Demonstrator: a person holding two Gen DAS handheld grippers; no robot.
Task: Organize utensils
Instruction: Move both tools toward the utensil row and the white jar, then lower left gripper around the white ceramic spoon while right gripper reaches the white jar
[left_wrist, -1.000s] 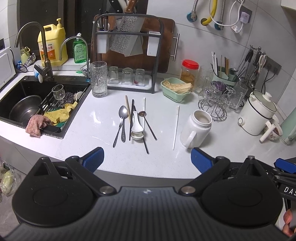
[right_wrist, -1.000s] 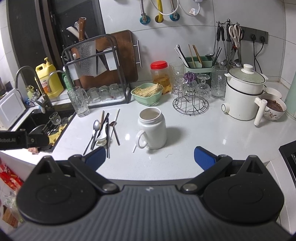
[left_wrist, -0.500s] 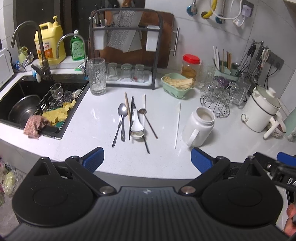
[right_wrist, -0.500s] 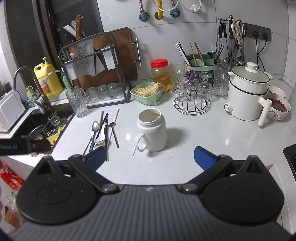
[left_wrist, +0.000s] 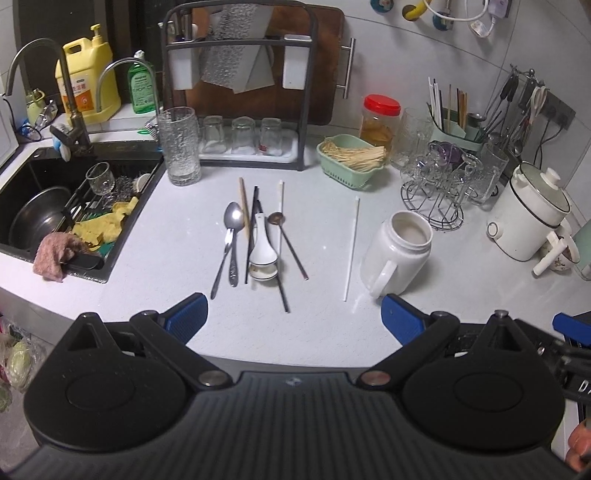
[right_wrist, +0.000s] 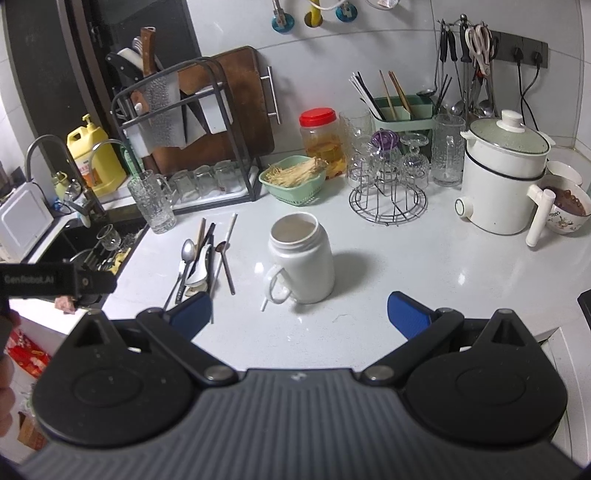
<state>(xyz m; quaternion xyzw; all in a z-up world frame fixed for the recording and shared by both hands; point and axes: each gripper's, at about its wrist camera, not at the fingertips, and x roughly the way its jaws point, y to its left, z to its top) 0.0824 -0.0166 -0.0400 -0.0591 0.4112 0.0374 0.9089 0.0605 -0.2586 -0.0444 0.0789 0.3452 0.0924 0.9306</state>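
Note:
A loose pile of utensils lies mid-counter: a steel spoon (left_wrist: 233, 218), a white ceramic spoon (left_wrist: 261, 248), a small dark-bowled spoon (left_wrist: 276, 219), black and wooden chopsticks (left_wrist: 253, 206), and one white chopstick (left_wrist: 351, 243) apart to the right. An empty white handled jar (left_wrist: 400, 251) stands right of them. My left gripper (left_wrist: 293, 314) is open, hovering at the counter's front edge below the pile. In the right wrist view the jar (right_wrist: 301, 262) stands just ahead of my open right gripper (right_wrist: 299, 312), with the utensil pile (right_wrist: 199, 258) to its left. Nothing is held.
A sink (left_wrist: 48, 210) with a pot, glass and cloths is at the left. A knife and board rack (left_wrist: 236, 92), glass mug (left_wrist: 180, 146), green basket (left_wrist: 351, 160), glass stand (left_wrist: 436, 184), green utensil holder (right_wrist: 402, 107) and white cooker (right_wrist: 502, 173) line the back.
Both grippers have eased forward toward the counter and tilted slightly down. Nothing on the counter has moved, and both stay open.

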